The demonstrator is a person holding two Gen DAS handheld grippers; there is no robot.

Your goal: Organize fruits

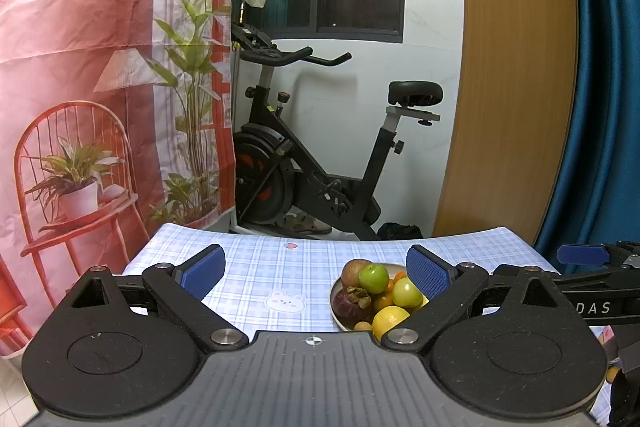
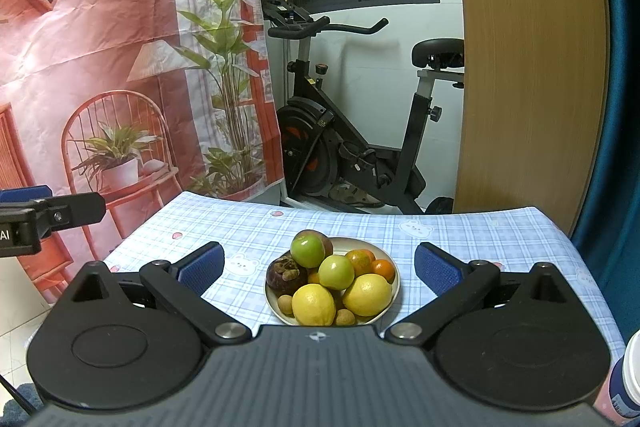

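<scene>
- My left gripper (image 1: 316, 271) is released, jaws spread wide with nothing between the blue pads (image 1: 204, 269); it hovers above the near edge of the table (image 1: 272, 259).
- My right gripper (image 2: 320, 269) is released too, jaws wide and empty, framing the plate (image 2: 394, 291) from above its near side.
- The fruit all sits heaped on that round pale plate, which rests on the blue checked cloth (image 2: 248, 227) near the table's middle.
- In the right view: two lemons (image 2: 313, 304) lie at the front of the plate, side by side and touching.
- Two green apples (image 2: 307, 248) sit behind the lemons, one higher on the heap toward the back, the other near the centre.
- A reddish apple (image 2: 326, 241) shows just behind the upper green one.
- A dark mangosteen (image 2: 285, 273) lies at the plate's left edge, touching the heap.
- Small oranges (image 2: 382, 269) crowd the right rear of the plate.
- Two little brown fruits (image 2: 287, 303) lie beside the front lemons, one left, one between them at the rim.
- In the left view the plate (image 1: 335, 311) lies right of centre, partly hidden by my right-side finger (image 1: 428, 273).
- My right gripper's arm (image 1: 584, 255) pokes in at that view's right edge.
- Beyond the table stand an exercise bike (image 2: 360, 131), a printed backdrop (image 2: 120, 47) and a wooden panel (image 2: 528, 67).
</scene>
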